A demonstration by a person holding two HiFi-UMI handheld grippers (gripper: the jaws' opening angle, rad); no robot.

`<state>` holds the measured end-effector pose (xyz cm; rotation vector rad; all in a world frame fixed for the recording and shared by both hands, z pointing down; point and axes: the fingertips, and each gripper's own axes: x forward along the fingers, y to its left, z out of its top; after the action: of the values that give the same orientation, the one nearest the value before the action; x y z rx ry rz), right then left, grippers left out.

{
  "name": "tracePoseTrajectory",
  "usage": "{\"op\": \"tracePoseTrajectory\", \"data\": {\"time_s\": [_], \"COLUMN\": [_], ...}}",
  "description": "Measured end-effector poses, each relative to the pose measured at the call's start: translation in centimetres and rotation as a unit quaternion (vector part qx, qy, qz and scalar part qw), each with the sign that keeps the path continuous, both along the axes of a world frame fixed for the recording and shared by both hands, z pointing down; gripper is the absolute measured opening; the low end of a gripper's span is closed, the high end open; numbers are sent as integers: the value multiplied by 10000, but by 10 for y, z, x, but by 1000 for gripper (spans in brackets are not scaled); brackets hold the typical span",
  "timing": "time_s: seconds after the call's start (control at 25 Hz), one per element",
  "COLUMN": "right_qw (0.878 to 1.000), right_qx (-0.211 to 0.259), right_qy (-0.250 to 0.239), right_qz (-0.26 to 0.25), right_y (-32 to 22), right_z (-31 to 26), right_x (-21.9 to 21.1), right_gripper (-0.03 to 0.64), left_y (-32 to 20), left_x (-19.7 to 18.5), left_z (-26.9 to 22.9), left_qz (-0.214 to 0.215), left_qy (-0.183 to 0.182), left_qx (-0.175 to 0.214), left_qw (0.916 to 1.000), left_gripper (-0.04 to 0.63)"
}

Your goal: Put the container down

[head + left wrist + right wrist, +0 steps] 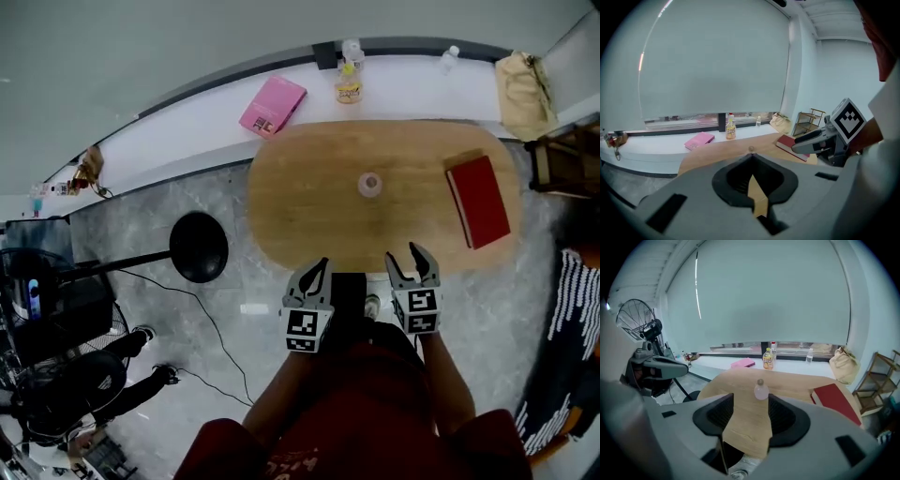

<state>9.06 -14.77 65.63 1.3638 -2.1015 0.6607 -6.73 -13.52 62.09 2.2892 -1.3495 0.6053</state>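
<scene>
The container [369,185] is pale pink; the table [300,211] light wood grain; one book [479,199] red; the flat packet [273,105] pink; the left gripper [323,266] and right gripper [405,253] grey with black-and-white markers.

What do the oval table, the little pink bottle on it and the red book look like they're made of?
Oval table: wood or wood-look laminate, matte, with light tan colour and faint grain.
Little pink bottle: translucent plastic or glass, can't tell which; it looks see-through, with a darker cap.
Red book: plain smooth cover, perhaps card or cloth.
</scene>
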Motion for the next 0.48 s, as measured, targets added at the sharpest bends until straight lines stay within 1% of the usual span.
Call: {"op": "tracePoseTrajectory", "data": {"time_s": [0.16,0.48], "right_qw": [9998,9963], "right_qx": [190,817], "right_qy": [-10,-67], "right_qz": [99,272], "right_y": [25,71], "right_z": [-33,-98], "right_x": [10,25], "right_gripper": [229,229], "left_y": [17,53], "left_x": [6,18], "left_z": [-29,-99], "left_qz": [33,202], "left_qy": [47,45], "left_qx": [242,972], "left_qw": [9997,9951], "left_gripper": [5,5]}}
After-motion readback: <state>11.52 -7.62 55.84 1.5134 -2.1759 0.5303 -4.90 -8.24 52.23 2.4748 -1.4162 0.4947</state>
